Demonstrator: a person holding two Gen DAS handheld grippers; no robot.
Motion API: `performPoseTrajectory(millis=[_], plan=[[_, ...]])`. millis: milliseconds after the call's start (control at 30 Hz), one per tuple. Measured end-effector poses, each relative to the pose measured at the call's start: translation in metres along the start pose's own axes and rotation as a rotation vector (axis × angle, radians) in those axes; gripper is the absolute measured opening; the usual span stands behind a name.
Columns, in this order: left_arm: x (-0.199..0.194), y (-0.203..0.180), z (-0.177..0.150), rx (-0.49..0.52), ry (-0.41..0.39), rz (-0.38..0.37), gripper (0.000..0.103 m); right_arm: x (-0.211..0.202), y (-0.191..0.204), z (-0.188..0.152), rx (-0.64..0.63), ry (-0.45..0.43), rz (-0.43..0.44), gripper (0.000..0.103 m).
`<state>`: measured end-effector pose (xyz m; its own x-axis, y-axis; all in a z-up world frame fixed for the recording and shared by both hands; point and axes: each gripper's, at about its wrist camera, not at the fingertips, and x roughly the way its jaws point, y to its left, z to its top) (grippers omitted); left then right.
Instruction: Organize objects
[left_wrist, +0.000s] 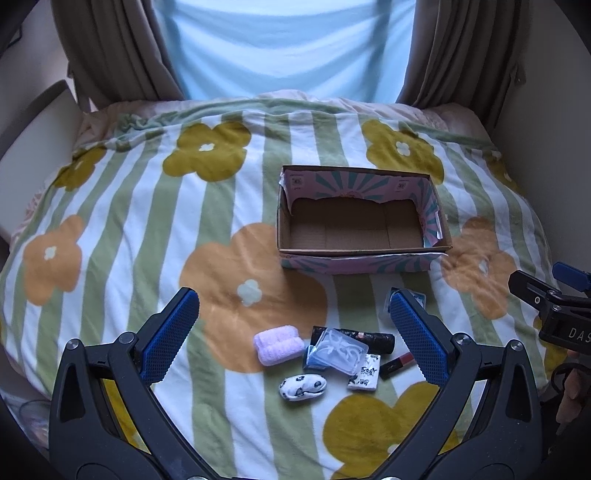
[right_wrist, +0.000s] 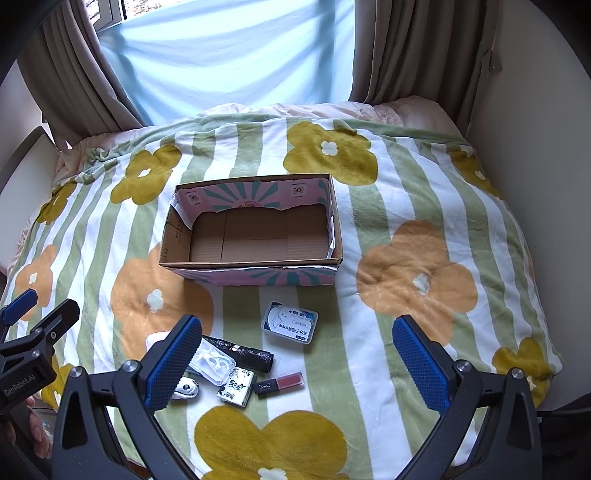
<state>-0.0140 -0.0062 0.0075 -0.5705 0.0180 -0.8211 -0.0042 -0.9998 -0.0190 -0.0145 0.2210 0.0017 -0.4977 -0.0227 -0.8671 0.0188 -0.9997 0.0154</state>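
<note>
**Both tools hovering, box empty**

You are holding the left tool (left_wrist: 294, 334) and right tool (right_wrist: 297, 354) spread wide, gripping nothing. The cardboard box (left_wrist: 360, 254) is sitting ahead of them on the bed (left_wrist: 129, 229); small items, including a pink towel roll (left_wrist: 277, 344), are lying between the left tool's fingers.

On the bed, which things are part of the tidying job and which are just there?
For the job: cardboard box, pink towel roll, clear case, black tube, lip gloss, white plastic case.
Just there: floral blanket, curtains.
</note>
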Motion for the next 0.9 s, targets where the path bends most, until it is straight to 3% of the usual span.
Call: performPoseTrajectory(millis=[900], plan=[[0.0017,0.0036,0.0006,-0.008,-0.001,-0.005,0.102,-0.0021,-0.0019,-0.0004,-0.003,-0.002,0.003,0.102]])
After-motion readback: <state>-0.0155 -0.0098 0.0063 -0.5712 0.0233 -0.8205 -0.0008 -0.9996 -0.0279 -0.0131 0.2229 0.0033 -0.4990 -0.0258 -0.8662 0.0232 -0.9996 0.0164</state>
